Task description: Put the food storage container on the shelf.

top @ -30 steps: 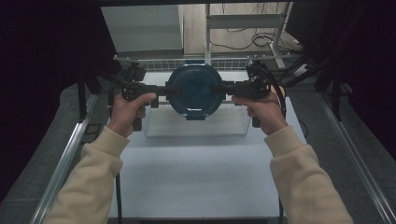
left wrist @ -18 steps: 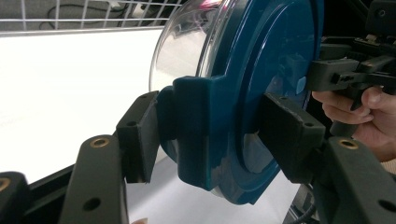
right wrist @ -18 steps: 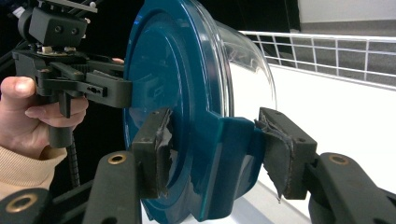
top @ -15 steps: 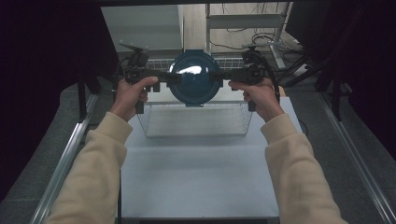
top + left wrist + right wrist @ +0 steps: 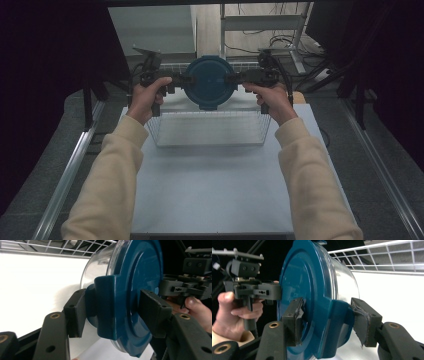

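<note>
The left gripper (image 5: 176,81) is closed on the left side latch of the blue-lidded container (image 5: 209,82), and its jaws have just been closing on that latch. The right gripper (image 5: 239,78) clamps the opposite latch. The 2 grippers hold the container in the air, above the far edge of the wire basket (image 5: 210,131), which stands on the white table (image 5: 210,195). In both gripper views the clear bowl sits behind the blue lid (image 5: 140,277).
</note>
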